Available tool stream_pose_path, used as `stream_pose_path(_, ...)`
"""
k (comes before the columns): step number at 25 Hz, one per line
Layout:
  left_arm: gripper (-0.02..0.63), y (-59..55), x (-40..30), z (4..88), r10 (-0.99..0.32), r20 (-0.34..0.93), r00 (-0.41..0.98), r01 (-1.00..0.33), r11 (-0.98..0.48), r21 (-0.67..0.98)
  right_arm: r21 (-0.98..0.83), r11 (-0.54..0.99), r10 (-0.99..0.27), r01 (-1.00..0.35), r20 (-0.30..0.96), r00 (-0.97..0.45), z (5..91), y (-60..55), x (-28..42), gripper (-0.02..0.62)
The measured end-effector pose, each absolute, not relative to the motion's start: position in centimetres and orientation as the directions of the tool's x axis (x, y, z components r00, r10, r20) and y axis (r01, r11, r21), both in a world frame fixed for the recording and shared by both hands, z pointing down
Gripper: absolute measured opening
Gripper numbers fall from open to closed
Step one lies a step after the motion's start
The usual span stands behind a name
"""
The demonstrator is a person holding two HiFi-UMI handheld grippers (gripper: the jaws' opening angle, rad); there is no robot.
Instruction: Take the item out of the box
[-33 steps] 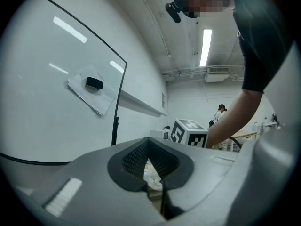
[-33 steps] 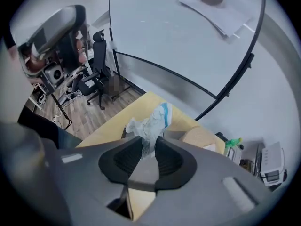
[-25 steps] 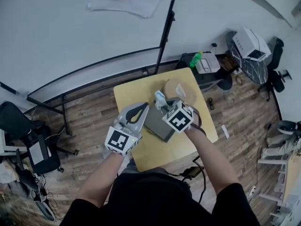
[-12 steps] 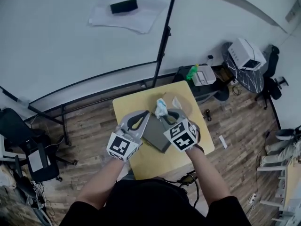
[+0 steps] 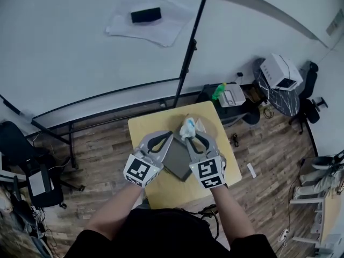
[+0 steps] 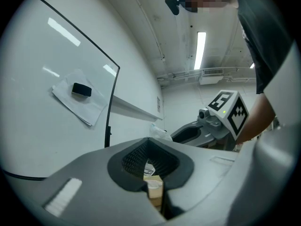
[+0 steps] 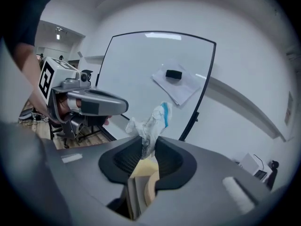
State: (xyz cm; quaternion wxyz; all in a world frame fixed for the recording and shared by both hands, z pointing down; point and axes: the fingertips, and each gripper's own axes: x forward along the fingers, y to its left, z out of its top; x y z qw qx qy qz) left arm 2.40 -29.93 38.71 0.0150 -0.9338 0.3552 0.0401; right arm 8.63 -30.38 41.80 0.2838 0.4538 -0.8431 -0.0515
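A grey open box (image 5: 177, 159) sits on the small yellow table (image 5: 144, 127). My right gripper (image 5: 189, 136) is shut on a crumpled white packet with a blue patch (image 5: 188, 126), held up above the box's far side. In the right gripper view the packet (image 7: 154, 120) sticks up from between the closed tips (image 7: 149, 143), and the box (image 7: 134, 192) shows below through the jaws. My left gripper (image 5: 167, 135) hovers over the box's left edge. Its tips (image 6: 149, 141) meet with nothing visible between them.
A whiteboard with a sheet of paper and a black eraser (image 5: 146, 15) stands behind the table, with a black pole (image 5: 191, 52) in front. A green bottle (image 5: 219, 90) and white equipment (image 5: 279, 71) lie far right. Office chairs (image 5: 21, 144) stand at left.
My right gripper has lifted the packet up away from the box and tipped closer to level. The left gripper has risen slightly beside it.
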Motion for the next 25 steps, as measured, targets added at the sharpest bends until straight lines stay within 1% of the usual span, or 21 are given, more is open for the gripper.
stream_pose_path(5, -0.001, -30.0, 2.0, 38.8, -0.665, -0.087, 0.741, -0.668, -0.745, 0.007, 0.376, 0.519, -0.852, -0.768, 0.301, -0.428, 39.9, -30.0, 8.6, 0.094)
stream_pose_path(11, -0.002, -29.5, 1.6, 38.8, -0.670, -0.105, 0.735, -0.672, -0.740, 0.018, 0.289, 0.526, -0.850, -0.800, 0.207, -0.484, 39.1, -28.5, 8.3, 0.094)
stream_pose_path(16, -0.002, -29.2, 1.3, 38.5, -0.668, -0.119, 0.735, -0.672, -0.741, 0.008, 0.246, 0.549, -0.836, -0.799, 0.165, -0.523, 39.1, -27.4, 7.6, 0.094)
stream_pose_path(19, -0.002, -29.0, 1.1, 38.2, -0.661, -0.124, 0.740, -0.665, -0.747, 0.006, 0.185, 0.547, -0.837, -0.816, 0.151, -0.527, 39.0, -27.3, 7.8, 0.094)
stream_pose_path(25, -0.001, -28.5, 1.0, 37.8, -0.638, -0.141, 0.757, -0.644, -0.765, 0.001, 0.097, 0.549, -0.833, -0.830, 0.144, -0.534, 39.2, -27.3, 8.9, 0.094)
